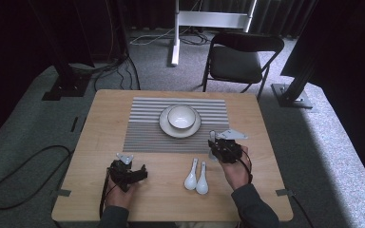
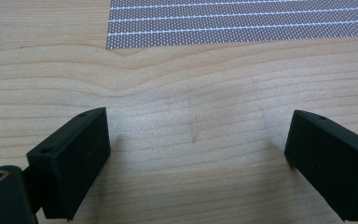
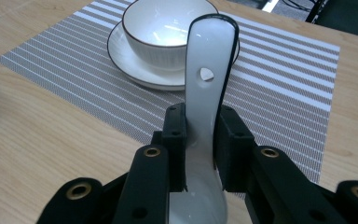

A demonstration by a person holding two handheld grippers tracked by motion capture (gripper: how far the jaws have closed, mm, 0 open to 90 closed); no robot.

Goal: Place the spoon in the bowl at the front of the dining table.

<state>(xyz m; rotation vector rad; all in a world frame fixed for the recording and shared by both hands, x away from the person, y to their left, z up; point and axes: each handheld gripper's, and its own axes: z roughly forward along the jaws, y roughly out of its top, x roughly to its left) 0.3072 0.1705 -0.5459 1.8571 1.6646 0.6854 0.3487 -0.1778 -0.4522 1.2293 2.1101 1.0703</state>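
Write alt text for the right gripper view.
The right gripper clamps a white ceramic spoon between its black jaws, handle pointing up and away. Beyond it, a white bowl sits on a saucer on a striped placemat over a wooden table.

Glossy, seemingly ceramic spoon (image 3: 208,84); matt wooden table (image 3: 42,140)

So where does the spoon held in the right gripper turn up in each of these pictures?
High view: the held spoon pokes up from the right gripper, right of centre, beside the striped placemat.
Left gripper view: not in it; bare table and a placemat edge.
Right gripper view: centre, handle rising between the jaws.
Shared landmark: the striped placemat.
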